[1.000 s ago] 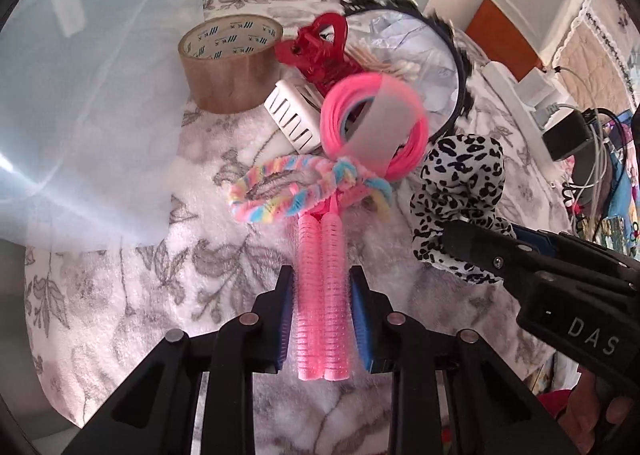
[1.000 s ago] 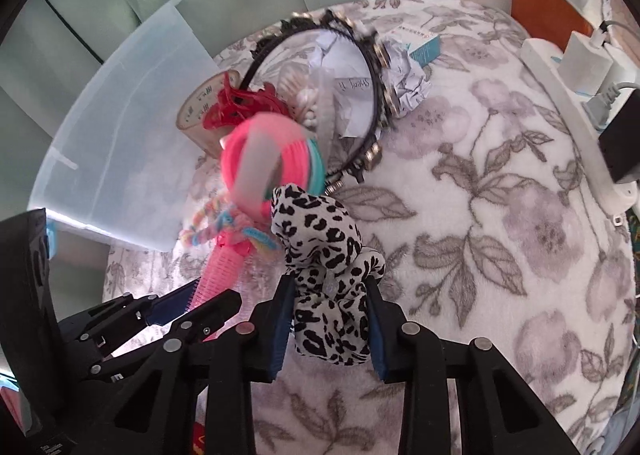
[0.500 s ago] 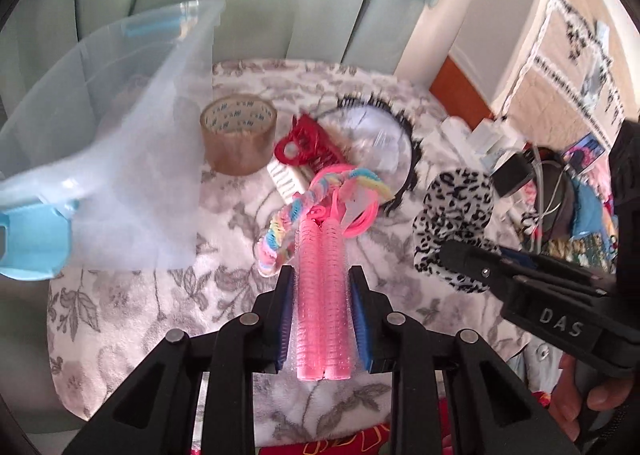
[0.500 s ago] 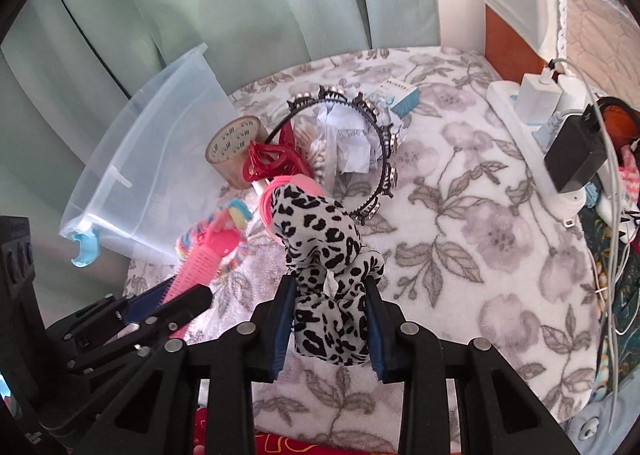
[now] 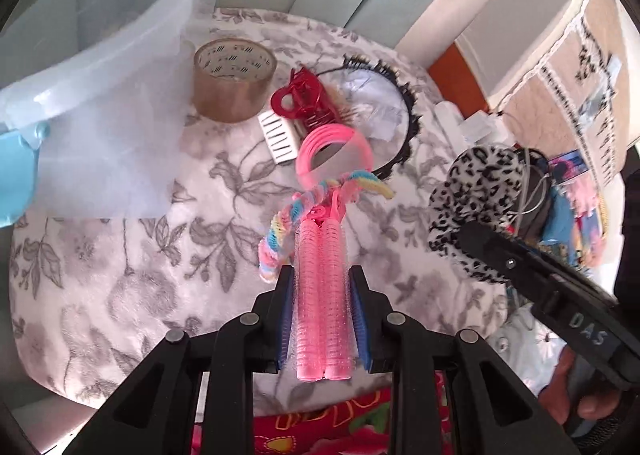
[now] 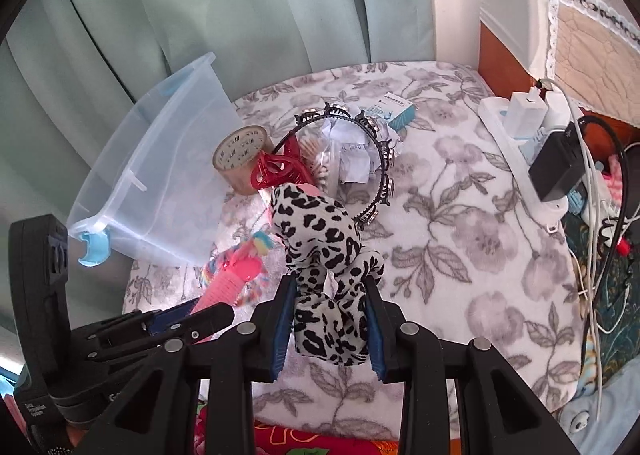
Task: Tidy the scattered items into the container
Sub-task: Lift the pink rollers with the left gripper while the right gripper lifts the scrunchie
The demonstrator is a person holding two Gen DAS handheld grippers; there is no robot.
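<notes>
A: Since a second ago you lifted both claws up off the table. The pile looked smaller and farther away, and more of the clear box (image 5: 100, 67) came into view.

B: What did your left claw (image 5: 322, 315) hold?

A: It was squeezed tight on the pink rollers (image 5: 322, 295). A fluffy rainbow hair tie (image 5: 280, 231) hung from their far end, and they were up in the air over the flowery cloth (image 5: 132, 255).

B: And your right claw (image 6: 328, 319)?

A: It was pinched on the spotty black and white scrunchie (image 6: 320, 251), also up off the cloth, just beside the left one.

B: Where was the box?

A: On the left side of the table, tipped back, with a blue clip (image 6: 94, 247) on its near corner. I could not tell if it had things in it.

B: What was left on the table?

A: A brown tape roll (image 5: 234, 79) right beside the box, a red hair claw (image 5: 302, 99), a white comb piece (image 5: 278, 131), a pink ring (image 5: 334, 151) and a black headband (image 6: 360, 159) around some crumpled paper. A little blue and white packet (image 6: 396, 111) lay behind the headband
</notes>
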